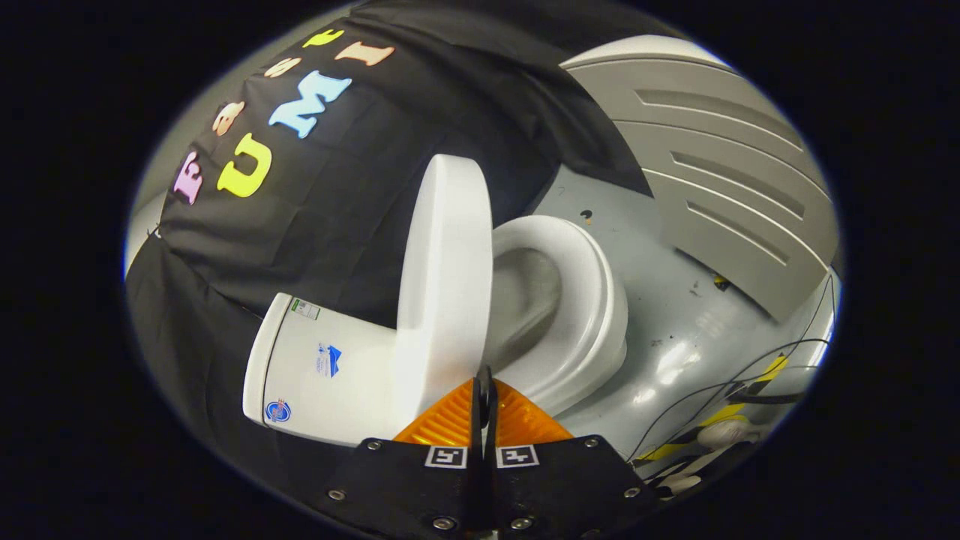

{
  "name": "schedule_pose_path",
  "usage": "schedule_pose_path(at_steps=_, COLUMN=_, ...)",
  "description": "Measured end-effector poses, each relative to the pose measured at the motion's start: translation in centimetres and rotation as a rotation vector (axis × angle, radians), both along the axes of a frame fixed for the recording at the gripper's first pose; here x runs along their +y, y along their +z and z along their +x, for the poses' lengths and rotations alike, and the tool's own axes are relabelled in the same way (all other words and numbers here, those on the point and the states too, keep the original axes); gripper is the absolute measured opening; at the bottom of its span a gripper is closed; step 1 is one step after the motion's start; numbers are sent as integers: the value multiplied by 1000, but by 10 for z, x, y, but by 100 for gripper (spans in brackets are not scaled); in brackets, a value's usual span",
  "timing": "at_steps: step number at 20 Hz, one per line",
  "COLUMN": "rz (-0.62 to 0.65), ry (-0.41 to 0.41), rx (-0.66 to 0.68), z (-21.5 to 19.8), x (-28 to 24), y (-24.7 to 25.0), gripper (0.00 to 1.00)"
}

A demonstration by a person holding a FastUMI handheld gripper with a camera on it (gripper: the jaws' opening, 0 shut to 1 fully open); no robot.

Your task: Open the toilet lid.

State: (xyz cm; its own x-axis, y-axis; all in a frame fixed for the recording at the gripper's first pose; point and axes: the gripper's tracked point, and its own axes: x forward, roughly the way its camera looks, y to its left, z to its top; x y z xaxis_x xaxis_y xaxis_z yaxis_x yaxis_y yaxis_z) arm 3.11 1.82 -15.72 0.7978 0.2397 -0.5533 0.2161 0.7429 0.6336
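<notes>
Tongs (484, 386) closed, empty, toilet lid (442, 285) raised just ahead, tank (322, 371) stickers unreadable

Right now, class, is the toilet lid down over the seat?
No: the toilet lid stands raised, clear of the seat, with the bowl open; the gripper fingers are closed together just before it.
</notes>
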Motion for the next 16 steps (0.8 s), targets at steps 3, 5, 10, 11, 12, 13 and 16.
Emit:
schedule_pose_path(at_steps=3, rz=-101, ry=25, rx=-72, z=2, x=12, y=22, gripper=0)
schedule_pose_path(at_steps=5, rz=-171, ry=45, rx=-119, z=1, x=21, y=35, gripper=0)
schedule_pose_path(at_steps=10, rz=-255, ry=51, rx=-157, z=1, x=34, y=52, gripper=0)
schedule_pose_path(at_steps=11, rz=-264, ry=53, rx=-162, z=1, x=37, y=54, gripper=0)
schedule_pose_path(at_steps=12, rz=-276, ry=53, rx=-167, z=1, x=39, y=57, gripper=0)
schedule_pose_path(at_steps=13, rz=-288, ry=53, rx=-171, z=1, x=40, y=58, gripper=0)
schedule_pose_path(at_steps=16, rz=-355, ry=58, rx=-188, z=1, x=49, y=67, gripper=0)
